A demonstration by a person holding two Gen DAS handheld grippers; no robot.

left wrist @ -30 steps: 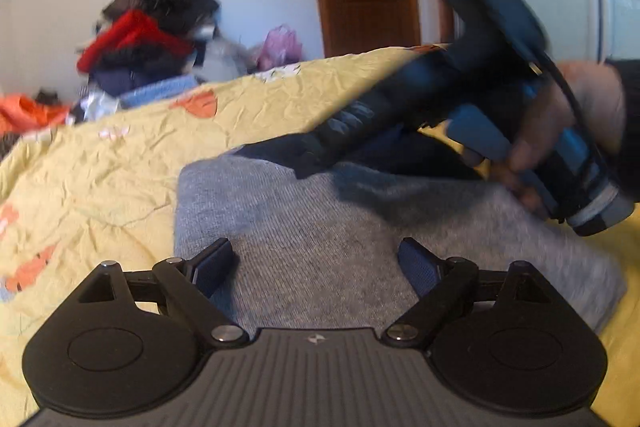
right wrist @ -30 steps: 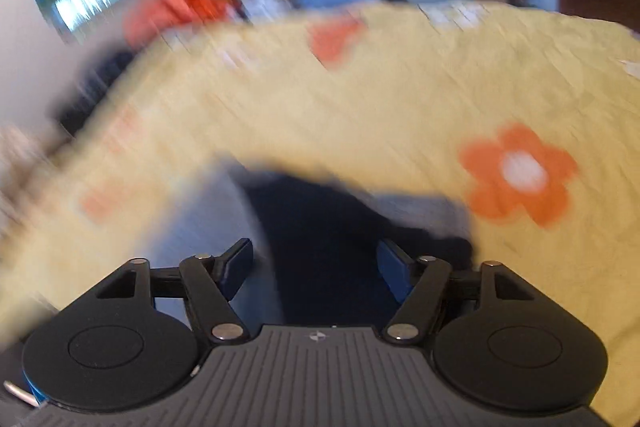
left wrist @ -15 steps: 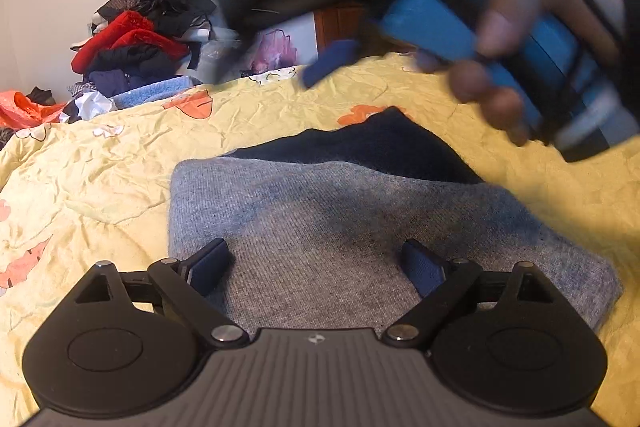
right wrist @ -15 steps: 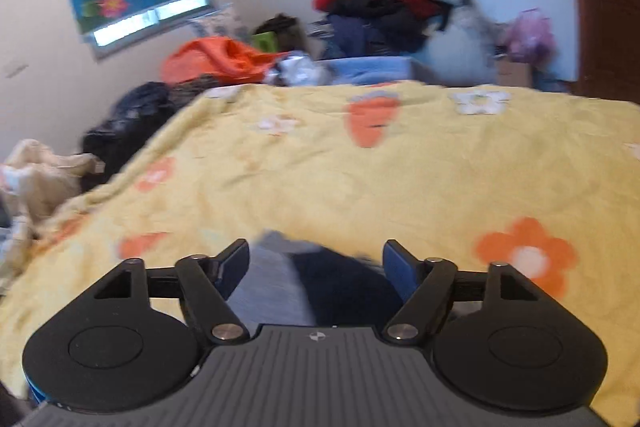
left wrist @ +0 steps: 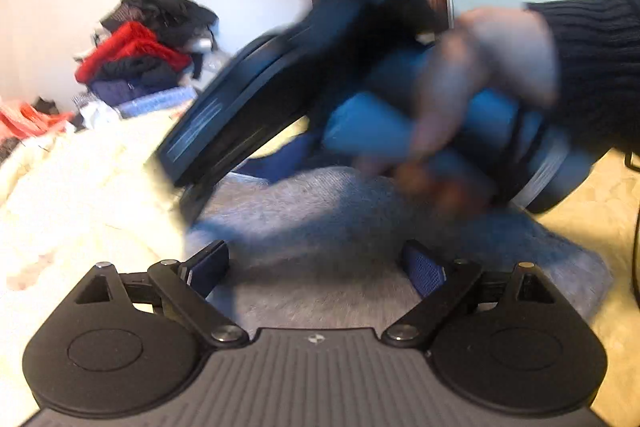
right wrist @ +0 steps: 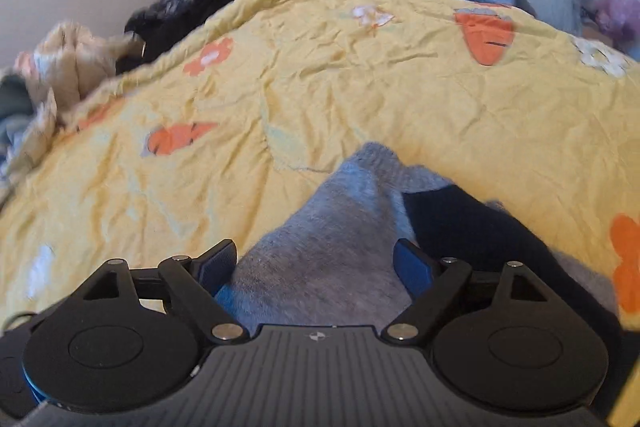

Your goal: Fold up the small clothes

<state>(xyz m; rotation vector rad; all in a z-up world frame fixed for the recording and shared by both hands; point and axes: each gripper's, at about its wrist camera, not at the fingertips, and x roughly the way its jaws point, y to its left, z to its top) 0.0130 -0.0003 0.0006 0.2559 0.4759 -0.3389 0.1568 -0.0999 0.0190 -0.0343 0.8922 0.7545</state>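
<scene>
Grey knit garment [right wrist: 320,259], folded, with a dark navy part [right wrist: 472,223] showing on its right side, lies on the bed's yellow flowered bedspread [right wrist: 340,87]. Left hand-held gripper [left wrist: 316,267]: fingers spread wide, low over the garment's near edge, holding nothing. Right hand-held gripper [right wrist: 316,267]: fingers likewise spread, grey knit between them, unpinched; in the left wrist view it appears blurred, gripped by the right hand [left wrist: 480,79].

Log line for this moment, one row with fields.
stage: fold underway | left gripper: open, low over grey knit garment | right gripper: open, over same garment's grey part, navy section beside | surface: yellow floral bedspread
</scene>
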